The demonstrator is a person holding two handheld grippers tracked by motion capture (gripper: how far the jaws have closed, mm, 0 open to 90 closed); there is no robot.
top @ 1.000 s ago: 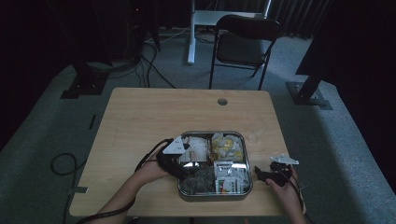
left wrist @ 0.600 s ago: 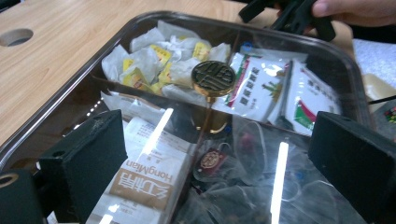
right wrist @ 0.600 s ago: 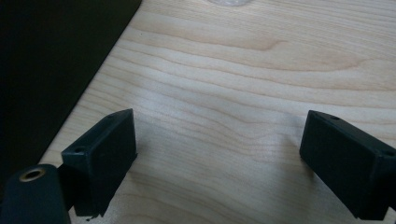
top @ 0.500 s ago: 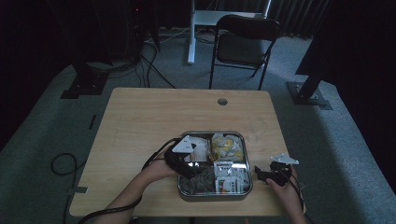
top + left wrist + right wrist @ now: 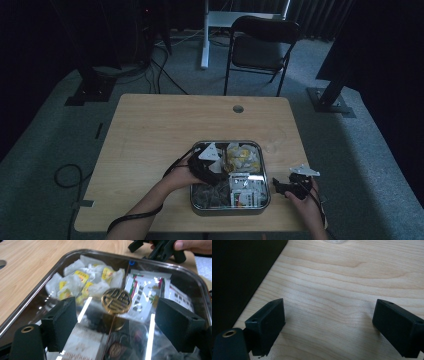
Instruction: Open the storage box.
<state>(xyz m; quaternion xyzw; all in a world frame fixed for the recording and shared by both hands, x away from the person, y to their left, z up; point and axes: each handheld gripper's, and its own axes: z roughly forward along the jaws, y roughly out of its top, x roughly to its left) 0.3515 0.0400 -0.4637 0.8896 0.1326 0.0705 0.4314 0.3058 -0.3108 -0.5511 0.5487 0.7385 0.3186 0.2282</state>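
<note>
My left gripper (image 5: 210, 167) is black, topped by a grey 3-cornered plate, with a black cable trailing from it in a loop. My right gripper (image 5: 292, 184) is black too and carries the same pale plate. In the left gripper view, my 2 jaws are blocky matte-black pads, each pierced by a small hole; a brass-coloured ring sits in the rounded black part at the lower left. The right gripper view shows 2 identical pads and the same brass ring. A dark strap circles my left forearm.
</note>
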